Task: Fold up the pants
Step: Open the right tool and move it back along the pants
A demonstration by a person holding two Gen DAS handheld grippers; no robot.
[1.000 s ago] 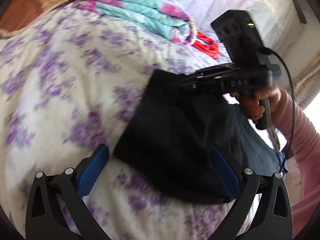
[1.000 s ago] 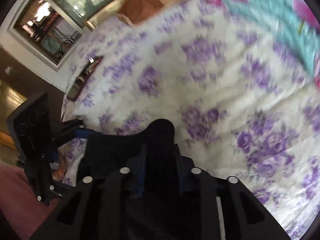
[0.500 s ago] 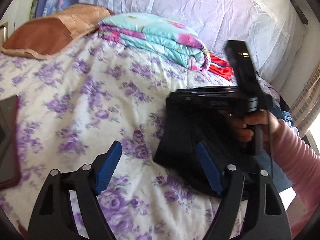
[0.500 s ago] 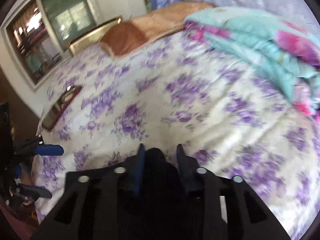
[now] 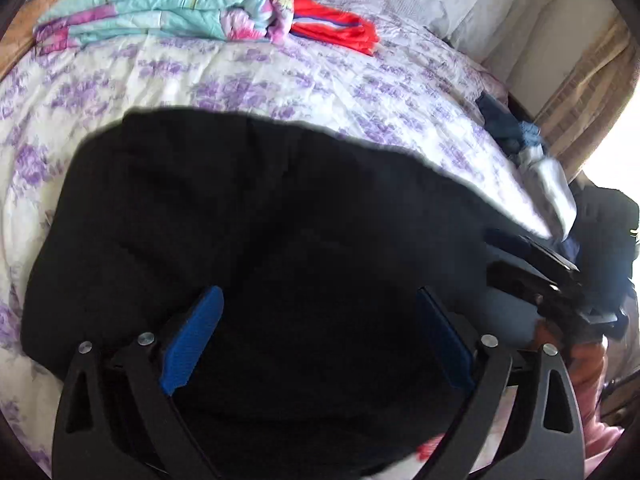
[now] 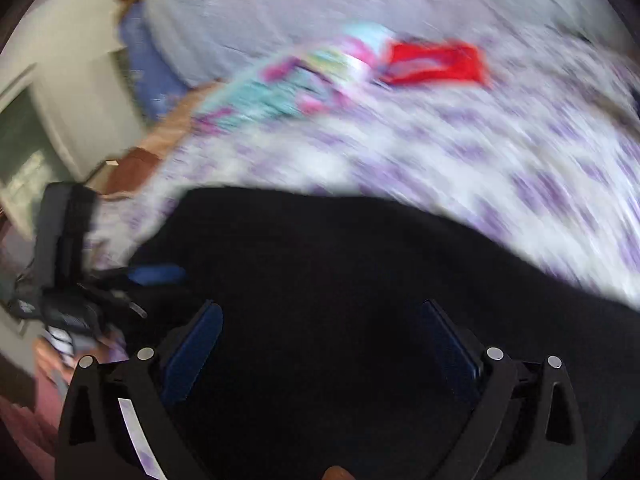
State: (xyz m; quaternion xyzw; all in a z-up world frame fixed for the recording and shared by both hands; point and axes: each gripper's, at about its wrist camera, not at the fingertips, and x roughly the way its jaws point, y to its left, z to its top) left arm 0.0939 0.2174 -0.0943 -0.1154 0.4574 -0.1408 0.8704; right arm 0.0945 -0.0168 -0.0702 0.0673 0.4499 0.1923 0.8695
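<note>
The black pants (image 5: 260, 200) lie spread on the purple-flowered bedspread (image 5: 280, 76) and fill the lower half of both views. My left gripper (image 5: 318, 296) hovers over them; its jaws are opening wide and the blue pads stand clear of the cloth. My right gripper (image 6: 320, 308) also hangs above the pants (image 6: 340, 248), jaws opening, nothing pinched between them. In the left wrist view the right gripper (image 5: 490, 254) shows at the pants' right end, held by a hand in a pink sleeve. The right wrist view is blurred; the left gripper's blue pad (image 6: 156, 274) shows at its left edge.
A folded turquoise-and-pink blanket (image 5: 160, 12) and a red garment (image 5: 332, 28) lie at the far side of the bed. A small heap of blue and grey clothes (image 5: 528, 148) sits at the bed's right edge, with a striped curtain (image 5: 580, 92) behind it.
The right gripper, earlier shut on a fold of the pants, has let go, opened wide and swung away to the right. The left gripper has moved over the pants, which now lie flat.
</note>
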